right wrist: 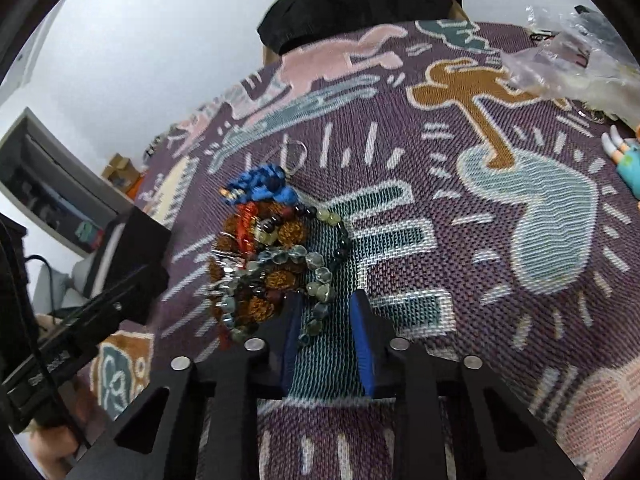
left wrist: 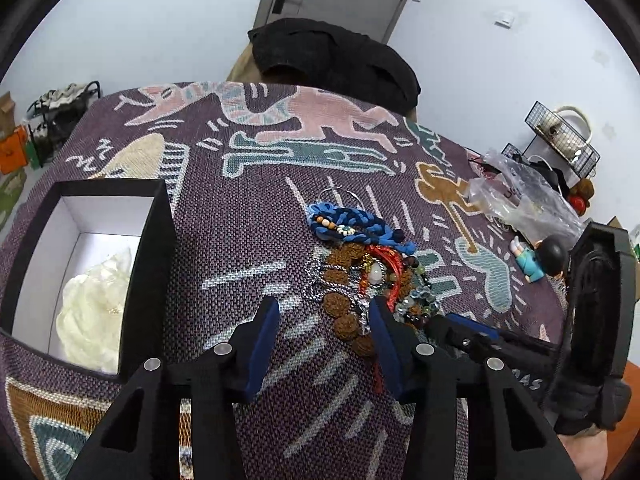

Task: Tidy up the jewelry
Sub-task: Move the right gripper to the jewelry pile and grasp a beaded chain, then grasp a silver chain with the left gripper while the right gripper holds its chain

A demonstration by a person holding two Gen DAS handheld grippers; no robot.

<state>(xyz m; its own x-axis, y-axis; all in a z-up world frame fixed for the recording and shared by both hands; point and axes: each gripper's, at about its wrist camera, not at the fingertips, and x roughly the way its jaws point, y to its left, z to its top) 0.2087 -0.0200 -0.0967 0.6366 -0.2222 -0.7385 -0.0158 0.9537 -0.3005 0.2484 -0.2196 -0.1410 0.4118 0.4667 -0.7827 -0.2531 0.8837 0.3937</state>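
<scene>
The jewelry heap — knobbly brown seed beads, glassy green ones, blue braided cord — sits tangled mid-bench on the woven cloth, near the open black box, so the left hand-held gripper straddles its edge half-open while the right hand-held gripper narrows around the green strand — not yet pinching.

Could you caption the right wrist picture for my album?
Right gripper open over a pale green bead bracelet at the edge of a tangled jewelry pile.
</scene>
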